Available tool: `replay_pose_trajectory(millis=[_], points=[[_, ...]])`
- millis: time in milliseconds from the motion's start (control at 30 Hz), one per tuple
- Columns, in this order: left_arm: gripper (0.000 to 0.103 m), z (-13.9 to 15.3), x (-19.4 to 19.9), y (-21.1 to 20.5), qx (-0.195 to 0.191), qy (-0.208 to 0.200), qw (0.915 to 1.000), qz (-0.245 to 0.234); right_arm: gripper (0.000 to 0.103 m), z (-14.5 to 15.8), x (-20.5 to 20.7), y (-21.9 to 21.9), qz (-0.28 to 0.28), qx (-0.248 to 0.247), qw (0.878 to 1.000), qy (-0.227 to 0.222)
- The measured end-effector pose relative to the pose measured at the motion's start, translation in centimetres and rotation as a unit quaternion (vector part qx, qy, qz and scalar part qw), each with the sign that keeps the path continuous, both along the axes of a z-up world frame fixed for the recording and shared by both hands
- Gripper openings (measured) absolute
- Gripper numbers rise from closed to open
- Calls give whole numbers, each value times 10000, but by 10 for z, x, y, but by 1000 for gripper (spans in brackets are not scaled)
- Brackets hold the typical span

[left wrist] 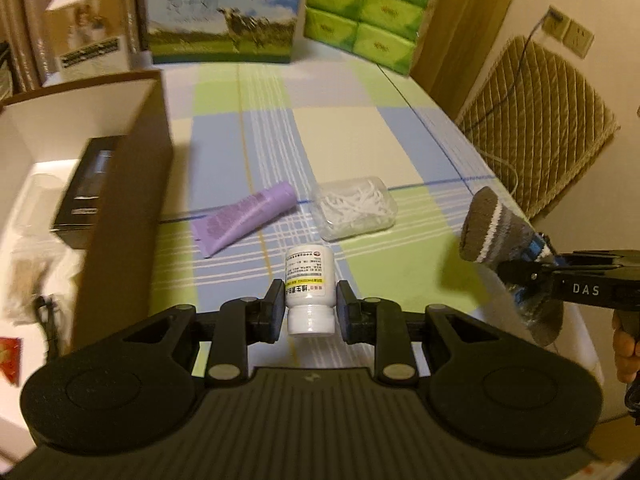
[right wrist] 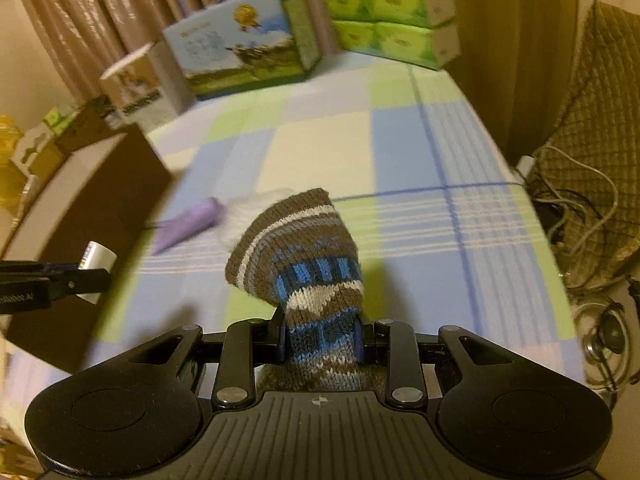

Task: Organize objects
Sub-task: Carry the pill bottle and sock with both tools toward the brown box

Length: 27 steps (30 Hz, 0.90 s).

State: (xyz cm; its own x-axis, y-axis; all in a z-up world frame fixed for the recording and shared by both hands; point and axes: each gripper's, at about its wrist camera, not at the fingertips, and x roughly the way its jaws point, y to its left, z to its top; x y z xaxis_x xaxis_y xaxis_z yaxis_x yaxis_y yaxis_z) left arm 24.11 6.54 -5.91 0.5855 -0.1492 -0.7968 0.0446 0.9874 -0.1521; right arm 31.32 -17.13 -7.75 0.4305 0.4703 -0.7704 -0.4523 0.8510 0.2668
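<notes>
My left gripper [left wrist: 310,308] is shut on a white pill bottle [left wrist: 309,292], held above the checked tablecloth; the bottle also shows at the left of the right wrist view [right wrist: 94,266]. My right gripper [right wrist: 320,340] is shut on a striped knitted sock [right wrist: 304,256], held above the table; the sock and gripper also show at the right of the left wrist view [left wrist: 492,228]. A purple tube [left wrist: 248,216] and a clear plastic box of white floss picks [left wrist: 356,208] lie on the table ahead. The brown cardboard box [left wrist: 128,184] stands at the left, open, with a black box [left wrist: 86,188] inside.
At the table's far end stand a milk carton box [left wrist: 224,12], green tissue packs [left wrist: 368,8] and a smaller white box [left wrist: 88,36]. A quilted chair [left wrist: 536,120] and cables [right wrist: 576,208] lie beyond the table's right edge.
</notes>
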Motion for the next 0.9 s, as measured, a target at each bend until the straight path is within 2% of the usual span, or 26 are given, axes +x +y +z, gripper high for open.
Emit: replay_pose_trajectory(millis=[267,533,733,900], points=[[22,35,-46,49,42,-306,9982,509,26,36,-32,66,746,840,9934,243],[22,59,-84,113,199,-460,9920,1159,26,58,-57,161,1510,1649,9724,666],[22,65,-95,161,391,-509,9863,1520,26,58,-64,235,1571,1741,9685,834],[22,62,-90,197,532,-442,9829,1709,26,47,-60,280,1305,1629,9740,884]])
